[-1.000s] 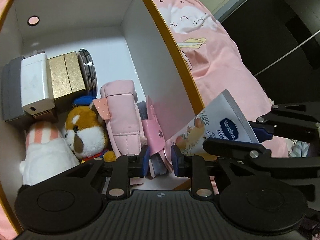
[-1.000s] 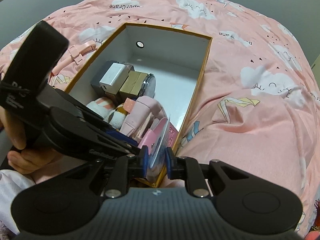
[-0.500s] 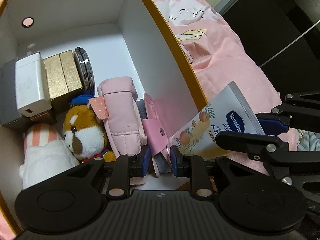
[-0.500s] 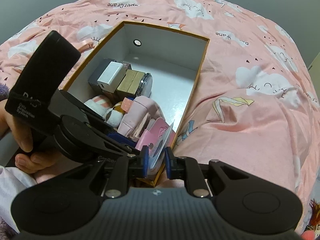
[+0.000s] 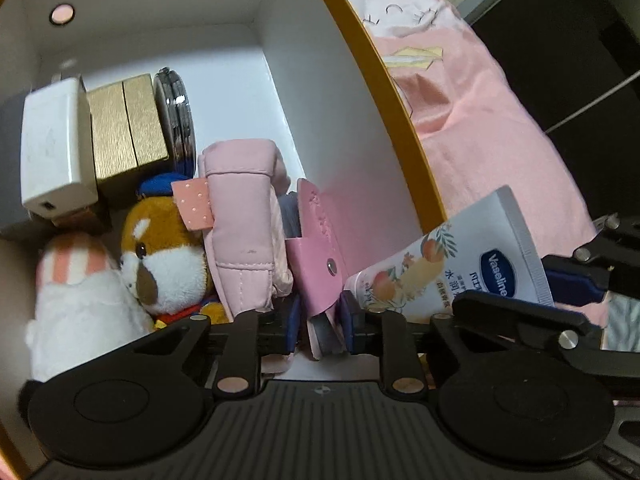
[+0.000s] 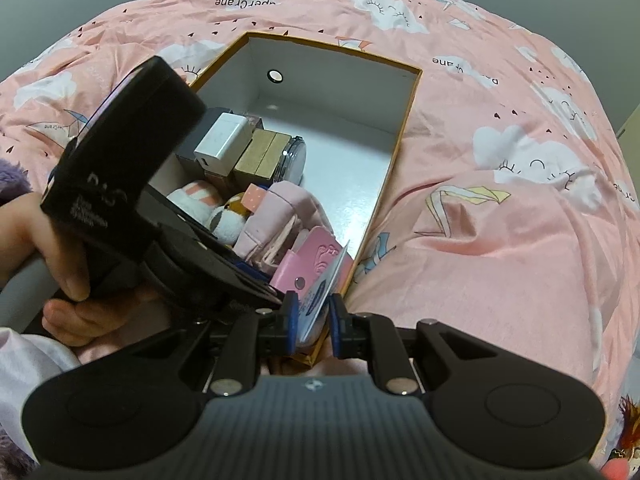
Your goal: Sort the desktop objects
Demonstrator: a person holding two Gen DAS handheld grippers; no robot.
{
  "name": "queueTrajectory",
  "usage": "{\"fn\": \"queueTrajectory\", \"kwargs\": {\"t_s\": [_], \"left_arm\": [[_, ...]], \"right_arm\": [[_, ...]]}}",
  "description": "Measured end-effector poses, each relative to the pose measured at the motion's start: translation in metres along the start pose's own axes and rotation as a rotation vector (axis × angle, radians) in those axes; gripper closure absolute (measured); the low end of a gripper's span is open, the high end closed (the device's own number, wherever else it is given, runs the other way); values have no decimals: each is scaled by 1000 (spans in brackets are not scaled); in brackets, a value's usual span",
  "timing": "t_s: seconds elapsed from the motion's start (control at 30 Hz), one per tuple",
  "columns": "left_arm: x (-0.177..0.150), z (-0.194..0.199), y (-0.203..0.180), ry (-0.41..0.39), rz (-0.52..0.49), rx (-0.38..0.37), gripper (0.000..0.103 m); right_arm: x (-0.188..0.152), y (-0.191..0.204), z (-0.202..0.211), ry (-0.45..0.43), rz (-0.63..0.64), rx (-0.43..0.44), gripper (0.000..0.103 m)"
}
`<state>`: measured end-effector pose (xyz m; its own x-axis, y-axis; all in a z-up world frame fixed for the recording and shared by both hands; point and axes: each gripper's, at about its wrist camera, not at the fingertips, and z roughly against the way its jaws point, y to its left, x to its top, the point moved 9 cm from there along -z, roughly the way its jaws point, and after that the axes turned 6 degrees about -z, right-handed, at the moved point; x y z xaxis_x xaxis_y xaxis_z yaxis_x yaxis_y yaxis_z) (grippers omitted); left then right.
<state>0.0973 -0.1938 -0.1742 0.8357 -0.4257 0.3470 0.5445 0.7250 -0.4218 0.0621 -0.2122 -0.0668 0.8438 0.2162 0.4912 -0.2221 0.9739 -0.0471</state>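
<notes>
Cardboard box (image 5: 400,128) held a charger, gold boxes, plush toys and a pink pouch, left to right. Left gripper (image 5: 318,316) had just narrowed on the pink snap case (image 5: 316,248) near the box's right wall. Right gripper (image 6: 312,320) pinched the Vaseline tube (image 5: 452,268) over that rim, likely next in.
</notes>
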Motion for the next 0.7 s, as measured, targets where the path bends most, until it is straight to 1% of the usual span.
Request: {"fn": "queueTrajectory", "kwargs": {"t_s": [0.07, 0.13, 0.23, 0.3, 0.43, 0.53, 0.6, 0.7], "left_arm": [[0, 4, 0, -20, -3, 1, 82], [0, 9, -4, -30, -21, 20, 83], [-3, 22, -8, -13, -59, 86, 83], [-4, 30, -9, -13, -66, 107, 83], [-7, 45, -11, -14, -90, 132, 83], [-8, 46, -13, -19, -89, 109, 83], [-7, 42, -13, -25, -94, 83, 82], [-5, 34, -9, -37, -86, 47, 82]], "right_arm": [[1, 1, 2, -6, -1, 2, 87], [2, 4, 5, -19, 16, -7, 88], [3, 12, 10, -44, 89, -51, 91], [5, 16, 12, -61, 125, -76, 91], [4, 20, 4, -47, 188, -104, 92], [-1, 23, -9, 4, 213, -75, 93], [-3, 21, -20, 30, 209, -73, 93], [-3, 14, -33, 62, 148, -32, 93]]}}
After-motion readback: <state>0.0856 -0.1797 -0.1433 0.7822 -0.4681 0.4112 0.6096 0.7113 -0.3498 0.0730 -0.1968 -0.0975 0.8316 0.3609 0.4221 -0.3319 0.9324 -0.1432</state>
